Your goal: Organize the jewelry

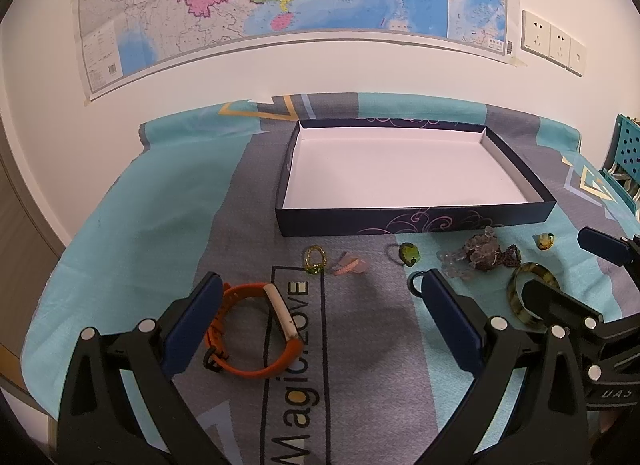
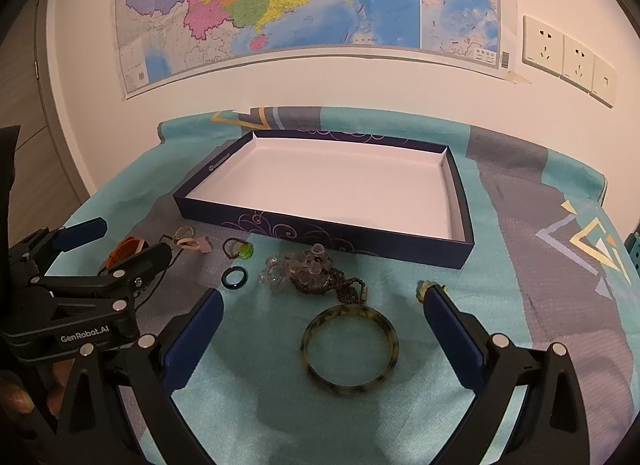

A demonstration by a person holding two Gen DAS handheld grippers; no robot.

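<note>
A dark blue box (image 1: 416,217) (image 2: 320,231) with a white inside sits open and empty at the back of the cloth. Jewelry lies in front of it. My left gripper (image 1: 320,289) is open above an orange wristband (image 1: 256,329), which lies by its left finger. My right gripper (image 2: 324,301) is open around a tortoiseshell bangle (image 2: 349,349) (image 1: 528,297) lying on the cloth. Between them lie a dark ring (image 2: 235,278), a green-stone ring (image 1: 409,254) (image 2: 240,250), a clear bead bracelet with a brown bead string (image 2: 312,275) (image 1: 480,253), a pink piece (image 1: 349,265) and a gold-green ring (image 1: 315,260).
A small yellow-green piece (image 1: 544,241) (image 2: 424,289) lies by my right gripper's right finger. A teal and grey cloth (image 2: 540,265) covers the table. A teal perforated rack (image 1: 626,153) stands at the right edge. A map and wall sockets (image 2: 568,57) hang behind.
</note>
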